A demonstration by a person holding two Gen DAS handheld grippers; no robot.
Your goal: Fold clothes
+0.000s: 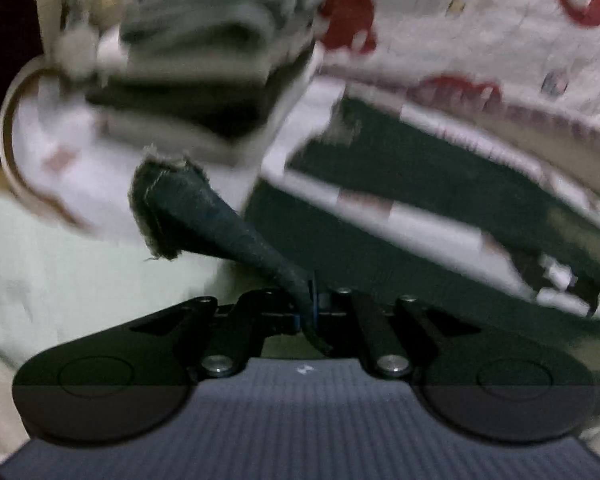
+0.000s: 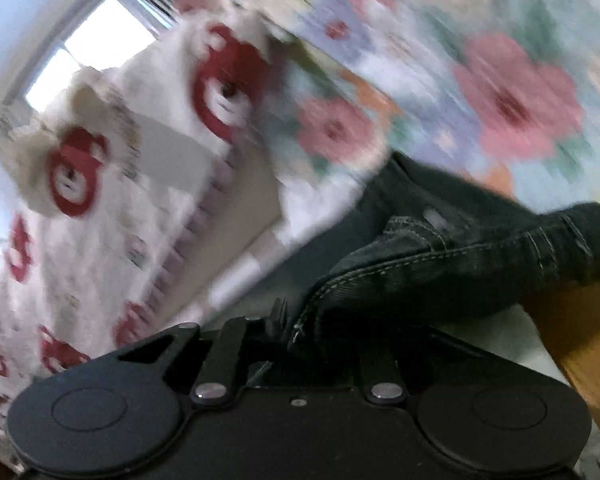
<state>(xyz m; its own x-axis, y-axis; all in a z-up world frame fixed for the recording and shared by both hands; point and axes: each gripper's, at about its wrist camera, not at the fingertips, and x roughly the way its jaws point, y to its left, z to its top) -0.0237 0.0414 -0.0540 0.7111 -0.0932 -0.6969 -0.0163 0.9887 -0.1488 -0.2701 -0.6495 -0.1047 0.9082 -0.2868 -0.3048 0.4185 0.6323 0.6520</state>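
Observation:
In the left wrist view my left gripper [image 1: 308,304] is shut on a frayed leg hem of dark jeans [image 1: 188,208]; the pinched denim sticks up and to the left from the jaws. More of the dark garment [image 1: 420,216] lies spread to the right. In the right wrist view my right gripper [image 2: 296,328] is shut on a stitched edge of the same dark jeans [image 2: 460,248], which bunch up and trail off to the right. Both pictures are blurred.
A stack of folded clothes [image 1: 196,64] stands beyond the left gripper. A white cloth with red bear prints [image 2: 112,168] covers the surface, beside a flowered blanket [image 2: 480,92]. A window [image 2: 88,52] is at the upper left, a wooden edge [image 2: 580,340] at the right.

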